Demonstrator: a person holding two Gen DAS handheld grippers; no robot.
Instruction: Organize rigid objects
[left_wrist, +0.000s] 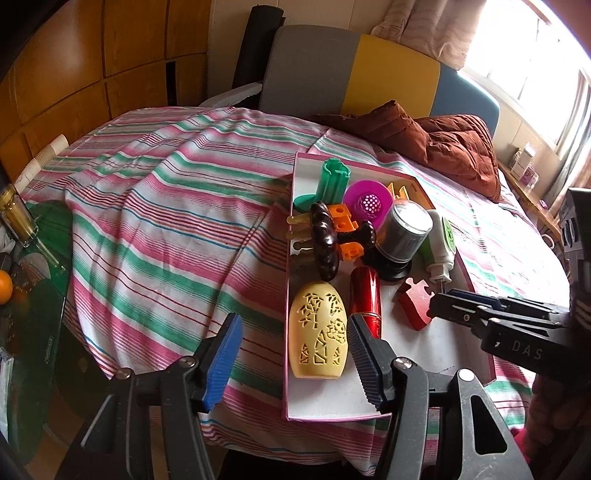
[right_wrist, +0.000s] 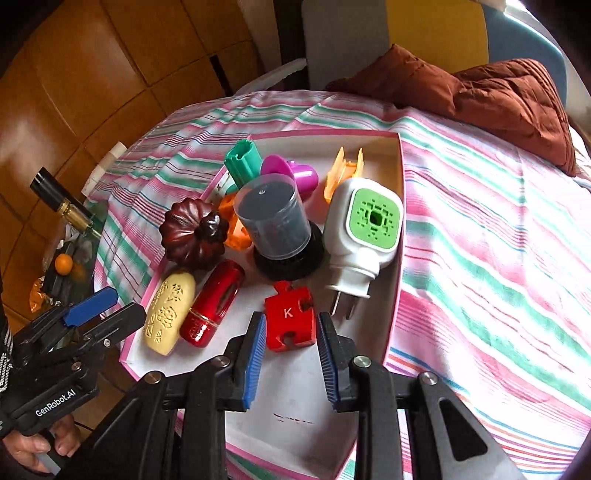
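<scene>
A lived-in home. A striped cloth (left_wrist: 155, 206) covers the tabletop, a quilted brown jacket (left_wrist: 454, 147) lies on it. Wood-panelled wall (left_wrist: 92, 66), sunny window (left_wrist: 535, 55).

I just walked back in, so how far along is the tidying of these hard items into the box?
Mostly done: the yellow carved case, red tube, plug-in unit and red puzzle piece all lie in the pink-edged box. Nothing is in hand: both the left gripper and right gripper are empty. No loose items show on the striped cloth.

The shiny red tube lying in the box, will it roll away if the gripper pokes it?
Probably. The red tube is round and lies on its side on the flat box floor, so a sideways nudge could roll it. The yellow egg-shaped case beside it may stop it. Its glossy surface looks slippery.
</scene>
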